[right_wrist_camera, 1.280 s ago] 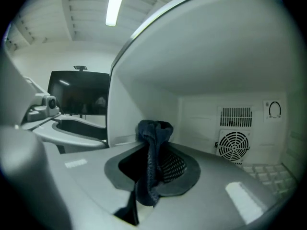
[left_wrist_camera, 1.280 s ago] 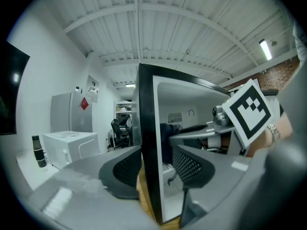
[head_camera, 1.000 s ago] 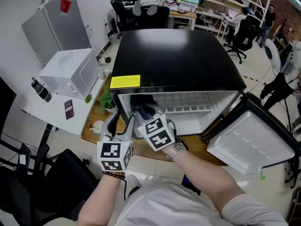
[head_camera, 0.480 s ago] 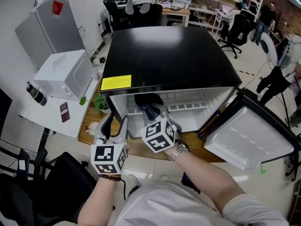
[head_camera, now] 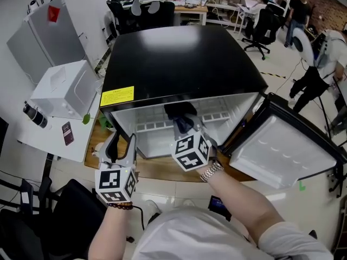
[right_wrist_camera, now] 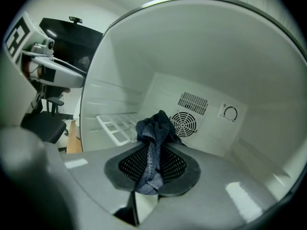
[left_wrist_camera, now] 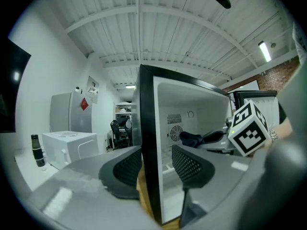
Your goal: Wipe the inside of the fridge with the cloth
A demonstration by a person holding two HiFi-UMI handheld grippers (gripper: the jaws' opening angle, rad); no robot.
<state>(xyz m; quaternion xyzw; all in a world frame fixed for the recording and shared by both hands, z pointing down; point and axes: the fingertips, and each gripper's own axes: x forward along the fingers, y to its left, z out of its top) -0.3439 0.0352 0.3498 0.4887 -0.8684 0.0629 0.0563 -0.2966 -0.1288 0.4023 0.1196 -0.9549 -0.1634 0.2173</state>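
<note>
A black fridge [head_camera: 179, 58] stands open, its door [head_camera: 282, 150] swung out to the right. Inside it my right gripper [head_camera: 183, 124] is shut on a dark blue cloth [head_camera: 179, 111]. In the right gripper view the bunched cloth [right_wrist_camera: 153, 128] sticks out between the pads, facing the white back wall and its round fan vent [right_wrist_camera: 184, 123]. My left gripper [head_camera: 120, 142] waits at the fridge's front left corner. Its jaws stand apart, and the side wall's edge [left_wrist_camera: 148, 128] shows between them with a gap beside the right pad [left_wrist_camera: 187, 164].
A white wire shelf [right_wrist_camera: 117, 126] lies on the fridge's left inner side. The fridge rests on a wooden platform [head_camera: 162, 169]. To the left are a white box [head_camera: 62, 91], a bottle [head_camera: 33, 115] on a table, and a black chair [head_camera: 70, 210]. People stand at the back right.
My right gripper has carried the cloth deeper into the fridge and to the right. The left gripper has stayed at the front left corner.
</note>
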